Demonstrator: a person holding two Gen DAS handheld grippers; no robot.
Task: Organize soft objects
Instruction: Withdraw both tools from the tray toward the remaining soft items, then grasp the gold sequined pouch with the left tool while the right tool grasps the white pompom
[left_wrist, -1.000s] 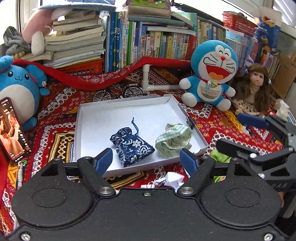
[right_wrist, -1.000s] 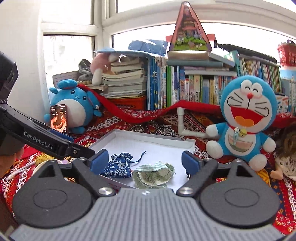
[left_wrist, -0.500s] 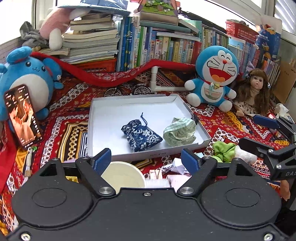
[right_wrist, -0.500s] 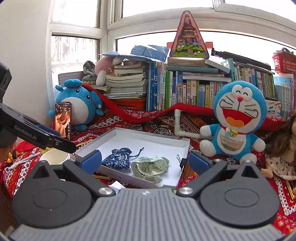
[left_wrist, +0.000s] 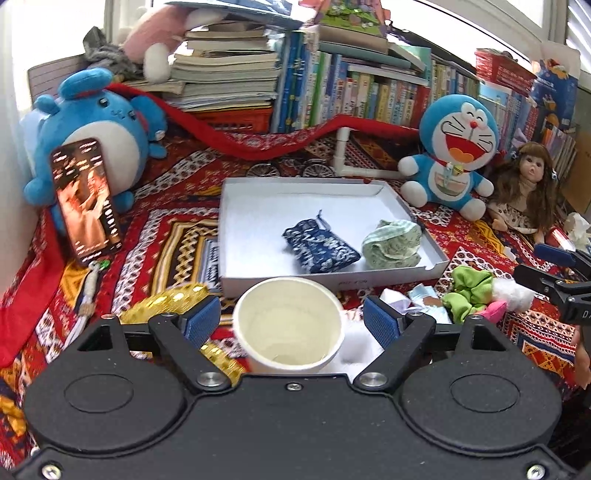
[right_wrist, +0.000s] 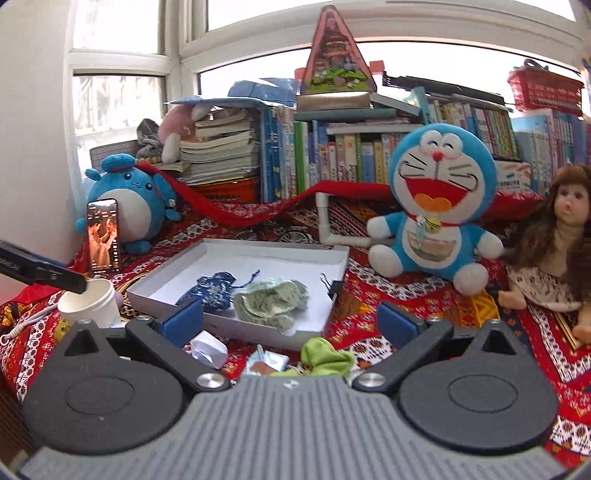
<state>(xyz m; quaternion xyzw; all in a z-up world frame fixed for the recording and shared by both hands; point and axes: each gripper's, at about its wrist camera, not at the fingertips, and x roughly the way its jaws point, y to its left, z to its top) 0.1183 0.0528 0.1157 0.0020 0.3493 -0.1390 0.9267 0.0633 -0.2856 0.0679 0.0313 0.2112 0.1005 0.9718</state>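
A white tray (left_wrist: 266, 206) lies on the patterned cloth and holds a dark blue drawstring pouch (left_wrist: 319, 247) and a crumpled green cloth (left_wrist: 393, 243). My left gripper (left_wrist: 291, 324) is open, with an upright empty paper cup (left_wrist: 288, 354) standing between its blue pads and touching neither. A green scrunchie (left_wrist: 469, 291) and a white fluffy piece (left_wrist: 513, 291) lie in front of the tray on the right. My right gripper (right_wrist: 290, 321) is open wide and empty above the scrunchie (right_wrist: 325, 356), a folded white paper (right_wrist: 208, 349) and a small packet (right_wrist: 266, 363).
A Doraemon plush (left_wrist: 454, 155), a doll (left_wrist: 528, 192) and a round blue plush (left_wrist: 92, 140) with a phone (left_wrist: 85, 203) leaning on it ring the tray. Books line the back. A gold item (left_wrist: 166, 299) lies by the cup.
Both grippers have drawn back from the tray toward the near side. The paper cup has come between the left pads. The right jaws have spread wider.
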